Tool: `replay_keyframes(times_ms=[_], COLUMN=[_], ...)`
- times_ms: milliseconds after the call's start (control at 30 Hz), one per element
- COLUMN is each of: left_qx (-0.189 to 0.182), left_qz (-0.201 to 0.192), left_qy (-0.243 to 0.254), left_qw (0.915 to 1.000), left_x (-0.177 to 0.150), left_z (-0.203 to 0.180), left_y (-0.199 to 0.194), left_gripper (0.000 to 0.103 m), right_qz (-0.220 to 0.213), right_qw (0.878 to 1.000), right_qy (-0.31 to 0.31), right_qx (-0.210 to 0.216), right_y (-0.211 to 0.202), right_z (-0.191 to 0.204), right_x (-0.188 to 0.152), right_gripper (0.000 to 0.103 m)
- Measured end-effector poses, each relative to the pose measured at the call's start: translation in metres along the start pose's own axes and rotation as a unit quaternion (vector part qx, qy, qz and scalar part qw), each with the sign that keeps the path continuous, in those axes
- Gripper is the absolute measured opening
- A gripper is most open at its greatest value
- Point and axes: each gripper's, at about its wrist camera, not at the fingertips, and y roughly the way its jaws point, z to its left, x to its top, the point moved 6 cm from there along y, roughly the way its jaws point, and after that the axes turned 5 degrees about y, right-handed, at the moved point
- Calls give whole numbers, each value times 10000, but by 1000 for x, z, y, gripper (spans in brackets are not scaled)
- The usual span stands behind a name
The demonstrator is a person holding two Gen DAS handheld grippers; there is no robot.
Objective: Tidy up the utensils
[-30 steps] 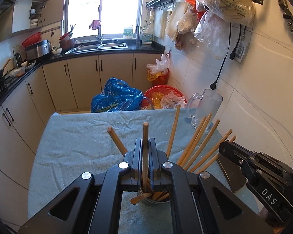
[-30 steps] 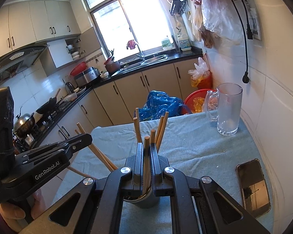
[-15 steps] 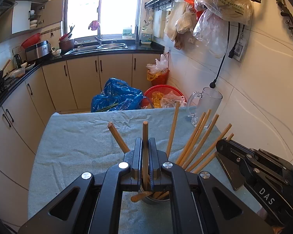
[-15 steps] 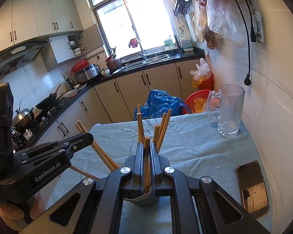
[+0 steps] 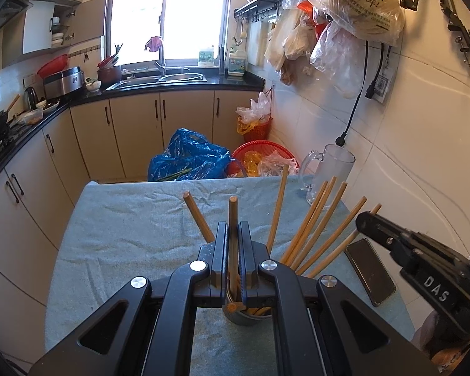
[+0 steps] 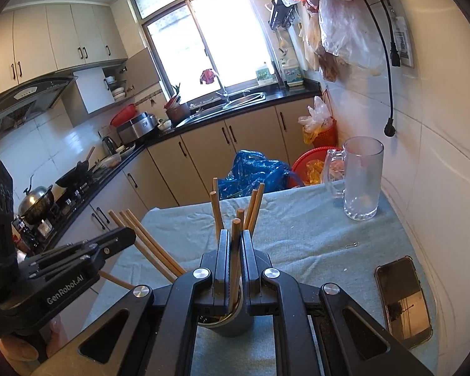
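We see wooden chopsticks (image 5: 310,228) fanned in a metal cup (image 6: 235,326) on the blue-green cloth (image 5: 134,232). Our left gripper (image 5: 233,235) is clamped on one upright chopstick (image 5: 233,206); our right gripper (image 6: 234,244) pinches another (image 6: 236,228), apparently inside the cup. At two o'clock stands a glass mug (image 6: 362,181), at four a phone (image 6: 402,300).

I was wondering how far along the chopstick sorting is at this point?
Mostly done, it seems: a bunch of wooden chopsticks already stands fanned out in the metal cup on the blue cloth. In hand: the left gripper and the right gripper are each shut on one chopstick, both over the cup. Left: lowering and releasing those two. No loose chopsticks show on the cloth.
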Motion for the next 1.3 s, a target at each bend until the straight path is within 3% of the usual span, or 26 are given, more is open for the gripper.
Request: replay_keyframes(times_ms=[1300], left_qx=[58], left_qz=[-10], left_qy=[10], left_qw=[10000], left_x=[-2], left_z=[1], left_y=[3], left_gripper=[5], right_qz=[73], right_qw=[9999], right_qy=[-40], right_qx=[-114], right_y=[10], right_z=[-7], right_x=[-4], right_gripper=[8])
